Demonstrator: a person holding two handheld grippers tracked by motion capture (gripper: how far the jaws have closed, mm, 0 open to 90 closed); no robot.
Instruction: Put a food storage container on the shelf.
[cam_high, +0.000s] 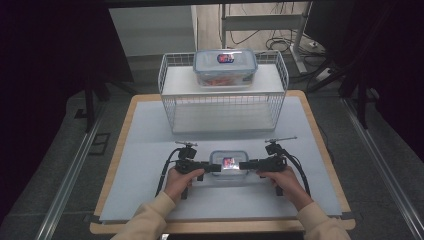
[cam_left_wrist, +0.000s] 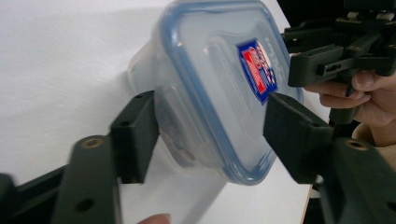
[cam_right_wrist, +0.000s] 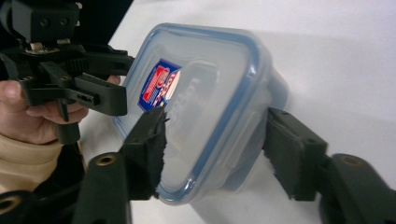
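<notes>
A small clear container with a blue-rimmed lid and a red and blue sticker sits on the white mat near the front of the table. My left gripper lies level at its left end and my right gripper at its right end, each held in a hand. In the left gripper view the container lies between the pads of my left gripper, which meet its wall and lid rim. In the right gripper view my right gripper holds the other end of the container the same way.
A white wire rack stands behind the container across the middle of the table. A larger clear container with a blue lid rests on its top shelf. The white mat lies bare to the left and right of my hands.
</notes>
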